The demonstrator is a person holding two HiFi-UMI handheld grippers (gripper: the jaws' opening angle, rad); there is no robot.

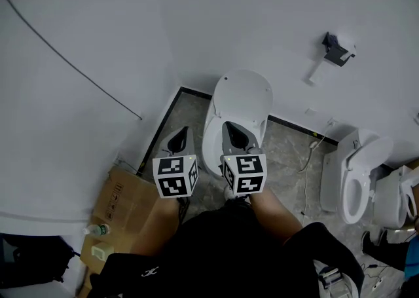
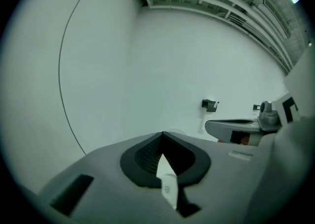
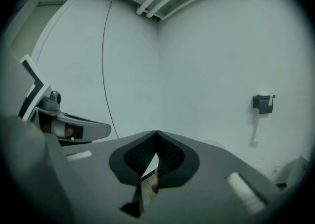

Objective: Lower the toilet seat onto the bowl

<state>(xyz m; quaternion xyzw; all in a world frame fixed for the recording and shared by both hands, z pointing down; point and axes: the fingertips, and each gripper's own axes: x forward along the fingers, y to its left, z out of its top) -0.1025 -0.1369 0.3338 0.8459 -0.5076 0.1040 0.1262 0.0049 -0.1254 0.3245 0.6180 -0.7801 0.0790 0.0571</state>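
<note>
The left gripper [image 1: 181,138] and the right gripper [image 1: 230,131] are held side by side in front of the person, well above the floor. Each carries a cube of black-and-white square markers, patterns only, with no letters or digits. In both gripper views the dark ribbed pads meet at the tips, so both pairs of jaws are pressed together with nothing pinched between them. Both grippers point roughly level at the bare white wall. The toilet [image 1: 211,149] stands against that wall just beyond the right gripper, which hides part of it. Its white oval cover [image 1: 243,93] faces the camera and has a small dark dot near its far left edge. From this angle I cannot tell whether the toilet seat lies flat on the bowl or leans up. Neither gripper touches the toilet. On the wall to the right hangs a black paper holder [image 1: 337,48] with a white strip hanging below it. Further right, more white toilets [image 1: 357,182] stand on the grey stone floor [image 1: 288,152], one with its seat ring showing. At lower left lies a cardboard box [image 1: 121,202] whose dark print is too small to read. Beside it is a bottle [image 1: 97,230] with a green label that is also unreadable. A small white logo on the person's black shorts [image 1: 216,251] cannot be read.
</note>
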